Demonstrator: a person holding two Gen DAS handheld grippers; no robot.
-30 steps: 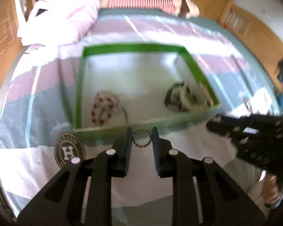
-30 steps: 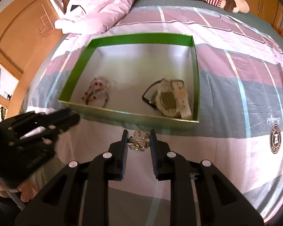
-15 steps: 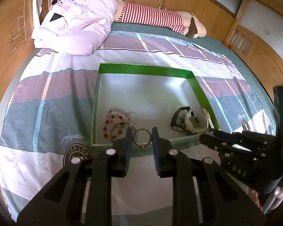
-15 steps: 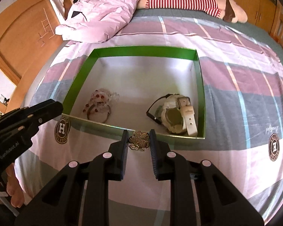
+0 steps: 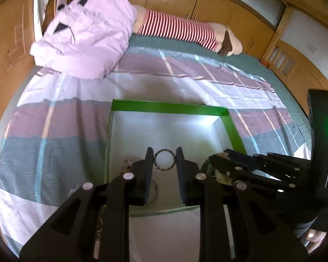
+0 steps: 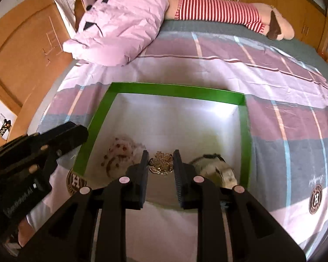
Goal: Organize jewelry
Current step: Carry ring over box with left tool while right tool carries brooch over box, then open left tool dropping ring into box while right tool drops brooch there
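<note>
The left claw (image 5: pixel 164 159) pinches a thin round beaded ring (image 5: pixel 164 159) over the white floor of the green-rimmed cardboard box (image 6: pixel 177 91) on the bed. The right claw (image 6: pixel 160 163), at its three o'clock, grips a gold clover-shaped brooch (image 6: pixel 160 163) (petals look studded). Both pieces hang over the box, so I judge this the placing step: lower, then release clear of the red-beaded bracelet (image 6: pixel 118 152) at nine o'clock.

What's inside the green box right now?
In the green box: a red-beaded bracelet at left and a white-strapped watch at right, both partly hidden by gripper fingers. The near floor is covered. The ring and clover brooch are gripped above it.
</note>
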